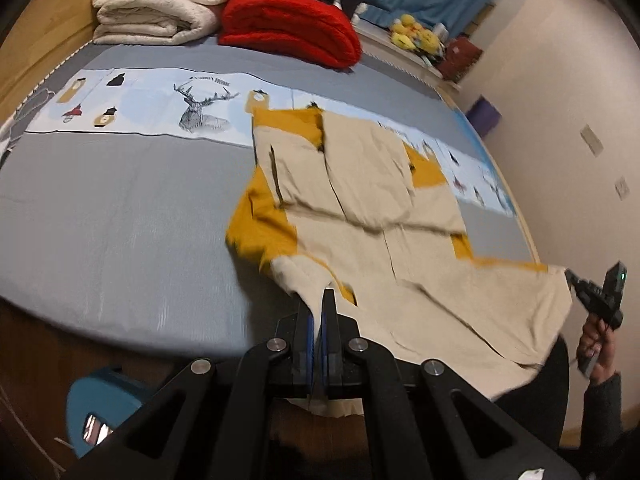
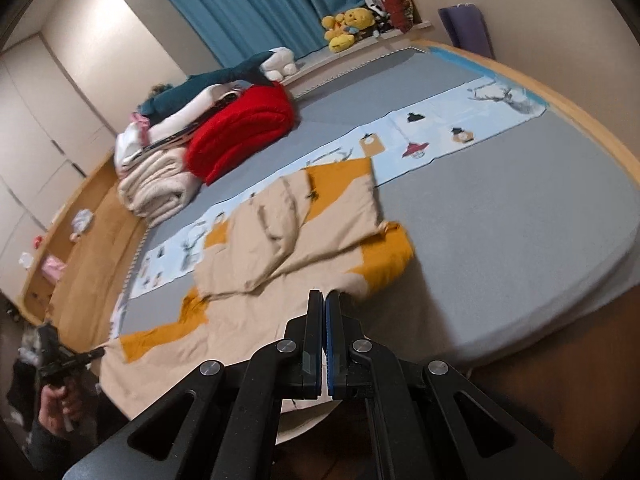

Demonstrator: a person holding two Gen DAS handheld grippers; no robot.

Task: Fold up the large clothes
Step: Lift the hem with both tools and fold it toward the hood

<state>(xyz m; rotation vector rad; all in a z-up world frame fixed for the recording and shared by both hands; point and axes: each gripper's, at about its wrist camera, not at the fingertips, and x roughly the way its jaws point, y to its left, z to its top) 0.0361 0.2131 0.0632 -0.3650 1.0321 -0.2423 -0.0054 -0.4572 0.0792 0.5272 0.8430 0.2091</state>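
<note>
Only right wrist view shows wooden shelf (image 2: 76,216) beside garment (image 2: 280,216)

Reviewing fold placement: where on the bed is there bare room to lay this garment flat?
Bare grey sheet lies left of the beige and mustard garment, below the printed strip. Crowded: cream blanket and red blanket at the head. Both grippers, left and right, pinch the hem.

Dim warm indoor light, soft shadows; strong fisheye curvature, dark vignetted corners; motion blur on fabric edges
</note>
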